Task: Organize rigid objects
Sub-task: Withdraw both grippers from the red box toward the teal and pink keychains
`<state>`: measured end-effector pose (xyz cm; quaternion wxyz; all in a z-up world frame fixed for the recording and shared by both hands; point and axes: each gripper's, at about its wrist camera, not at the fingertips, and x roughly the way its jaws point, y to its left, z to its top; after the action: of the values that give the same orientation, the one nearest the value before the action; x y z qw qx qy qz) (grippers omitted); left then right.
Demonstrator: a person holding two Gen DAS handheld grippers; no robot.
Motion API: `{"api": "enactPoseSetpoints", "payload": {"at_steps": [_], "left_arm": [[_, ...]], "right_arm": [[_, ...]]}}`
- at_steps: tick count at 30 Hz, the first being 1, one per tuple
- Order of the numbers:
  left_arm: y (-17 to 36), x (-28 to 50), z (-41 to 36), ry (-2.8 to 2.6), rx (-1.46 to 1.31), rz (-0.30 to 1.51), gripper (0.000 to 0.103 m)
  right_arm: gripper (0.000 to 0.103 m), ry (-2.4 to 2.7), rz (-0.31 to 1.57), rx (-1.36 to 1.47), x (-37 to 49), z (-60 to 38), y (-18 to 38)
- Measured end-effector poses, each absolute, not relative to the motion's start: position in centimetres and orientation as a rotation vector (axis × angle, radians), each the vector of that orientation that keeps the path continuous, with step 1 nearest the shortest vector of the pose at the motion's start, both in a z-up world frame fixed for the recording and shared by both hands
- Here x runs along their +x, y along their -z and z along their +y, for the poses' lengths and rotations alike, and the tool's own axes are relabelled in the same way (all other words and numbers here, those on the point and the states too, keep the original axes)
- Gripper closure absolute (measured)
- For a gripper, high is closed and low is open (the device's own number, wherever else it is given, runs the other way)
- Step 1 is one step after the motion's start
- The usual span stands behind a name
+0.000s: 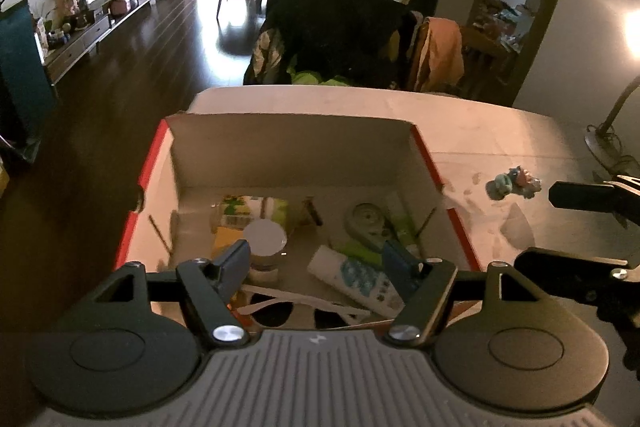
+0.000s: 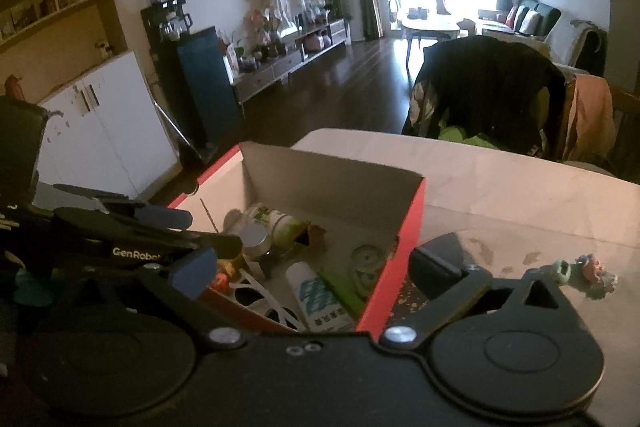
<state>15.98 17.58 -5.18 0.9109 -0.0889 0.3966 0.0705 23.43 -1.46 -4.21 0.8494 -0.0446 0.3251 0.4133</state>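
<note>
The box (image 1: 430, 163), red outside and pale inside, is sitting on the table (image 1: 500, 143), holding a white tube (image 1: 352, 277), a jar (image 1: 265, 247) and sunglasses (image 1: 280, 311). You are holding both claws, left (image 1: 318, 263) and right (image 2: 316, 259), released above it.

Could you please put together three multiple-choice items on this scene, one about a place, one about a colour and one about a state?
1. Where is the small figurine?
A. inside the box
B. on the table outside the box
C. between the left jaws

2. What colour is the outside of the cardboard box?
A. red
B. blue
C. green

3. How does the left gripper stand?
A. clamped on the white tube
B. clamped on the jar
C. open, holding nothing

Answers: 1 B, the figurine stands on the tabletop to the right of the box. 2 A, the box's outer walls and rim show red. 3 C, its jaws are spread above the box's contents, with the white tube lying loose below.
</note>
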Motion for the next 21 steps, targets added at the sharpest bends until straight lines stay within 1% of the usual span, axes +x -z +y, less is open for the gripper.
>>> {"api": "enactPoseSetpoints", "payload": {"at_steps": [1, 4, 6, 15, 16, 17, 21], "left_arm": [[5.1, 16.0, 17.3, -0.142, -0.187, 0.813, 0.023], [4.7, 16.3, 16.3, -0.134, -0.195, 0.799, 0.021], [4.6, 16.6, 15.4, -0.136, -0.191, 0.800, 0.017], [4.8, 18.9, 10.3, -0.094, -0.168, 0.791, 0.012], [4.9, 19.2, 9.7, -0.089, -0.164, 0.790, 0.005], [4.9, 19.5, 9.1, -0.085, -0.161, 0.787, 0.000], [5.1, 20.7, 6.4, -0.054, -0.151, 0.784, 0.000]], "right_arm": [[0.000, -0.872, 0.682, -0.090, 23.5, -1.8, 4.1], [0.000, -0.870, 0.675, -0.077, 23.7, -3.4, 3.9], [0.000, -0.864, 0.672, -0.071, 24.0, -4.5, 3.9], [0.000, -0.814, 0.679, -0.050, 25.9, -9.7, 4.6], [0.000, -0.808, 0.680, -0.047, 26.2, -10.3, 4.7], [0.000, -0.802, 0.681, -0.044, 26.4, -11.0, 4.8], [0.000, -0.780, 0.685, -0.032, 27.5, -13.8, 5.3]]}}
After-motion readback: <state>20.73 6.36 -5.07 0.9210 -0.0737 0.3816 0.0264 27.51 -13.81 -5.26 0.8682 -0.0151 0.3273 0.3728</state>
